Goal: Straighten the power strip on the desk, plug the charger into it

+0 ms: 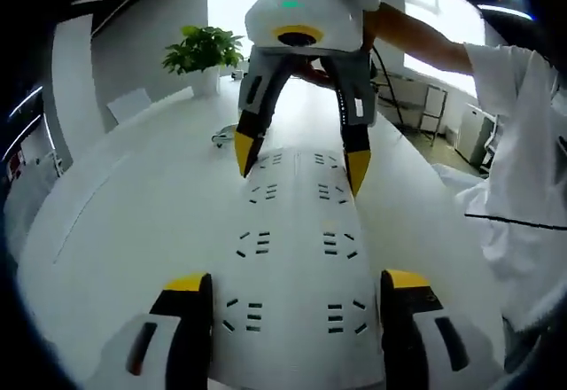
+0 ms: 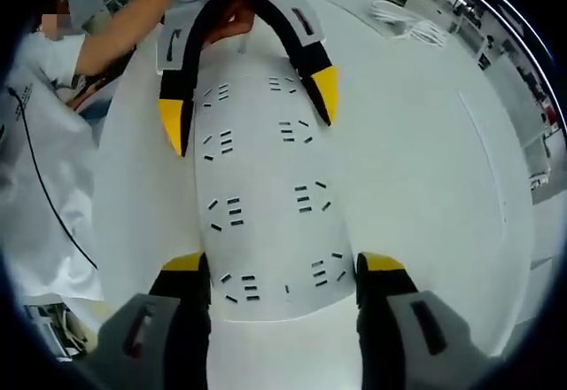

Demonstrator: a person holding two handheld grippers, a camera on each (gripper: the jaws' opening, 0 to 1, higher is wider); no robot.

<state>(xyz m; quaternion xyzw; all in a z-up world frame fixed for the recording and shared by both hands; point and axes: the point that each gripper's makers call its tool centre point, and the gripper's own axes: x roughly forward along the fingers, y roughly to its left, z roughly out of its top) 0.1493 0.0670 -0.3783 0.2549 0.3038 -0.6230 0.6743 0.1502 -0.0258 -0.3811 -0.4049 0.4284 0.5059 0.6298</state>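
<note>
A long white power strip (image 1: 297, 257) lies flat on the white bench (image 1: 133, 222), with two rows of socket slots running along its top. In the left gripper view, the left gripper (image 1: 297, 288) stands at the near end of the strip, its yellow-tipped jaws apart with one on each long side of the strip; whether the tips press on its edges cannot be told. At the far end of the strip in the same view, the right gripper (image 1: 301, 164) faces the camera, its jaws also spread, one tip over each edge of the strip. In the right gripper view the arrangement is mirrored: the right gripper (image 2: 282, 270) straddles the near end of the power strip (image 2: 266, 204) with jaws apart, and the left gripper (image 2: 252, 111) straddles the far end, held by a hand (image 2: 232, 18). A person in a white shirt (image 1: 523, 186) stands to the right of the bench in the left gripper view. A potted green plant (image 1: 204, 53) sits at the far end of the bench, and a coiled white cable (image 2: 409, 19) lies on the bench far right in the right gripper view.
</note>
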